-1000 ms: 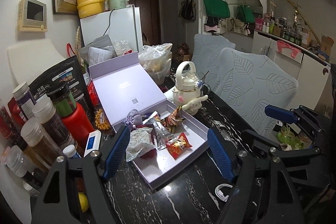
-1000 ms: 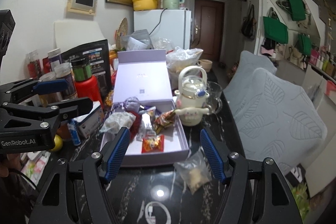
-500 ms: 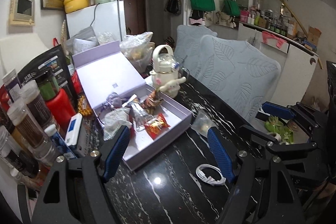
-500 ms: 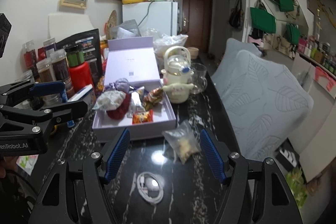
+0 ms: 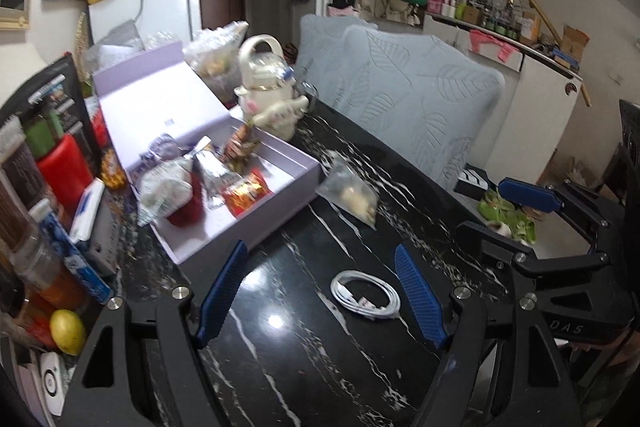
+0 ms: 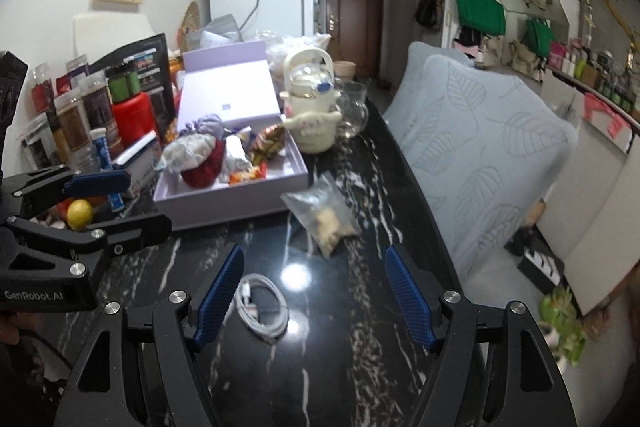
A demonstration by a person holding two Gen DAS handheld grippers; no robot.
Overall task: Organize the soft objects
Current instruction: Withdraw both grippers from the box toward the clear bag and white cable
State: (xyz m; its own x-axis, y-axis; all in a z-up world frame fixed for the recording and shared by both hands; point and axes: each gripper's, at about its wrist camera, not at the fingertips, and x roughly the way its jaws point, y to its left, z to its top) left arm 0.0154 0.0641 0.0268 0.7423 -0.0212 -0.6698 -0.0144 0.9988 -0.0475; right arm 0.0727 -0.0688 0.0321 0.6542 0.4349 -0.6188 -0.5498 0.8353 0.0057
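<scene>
- Hovering over the black marble table (image 6: 360, 367), the right gripper (image 6: 314, 301) has its jaws apart and has just been widening them, with nothing clamped; only the coiled white cable (image 6: 262, 305) lies on the tabletop below the gap
- The left gripper (image 5: 320, 295) is likewise released and empty, with the same cable (image 5: 366, 293) lying under its span
- The step in hand looks like an approach to the clear snack bag (image 6: 322, 213), which lies loose on the table just beside the lilac box (image 6: 232, 203), outside it
- A good pick means passing over the cable rather than snagging it, then pinching the bag near its bulging middle so the slack plastic does not slip out
- The box tray (image 5: 240, 223) already holds several soft packets and a red pouch (image 5: 184, 205); the bare stretch at its near end looks the best landing spot
- Farther back, the cream kettle (image 6: 310, 115) and glass jug (image 6: 352, 111) stand close to the box, so any carry should stay low and short of them
</scene>
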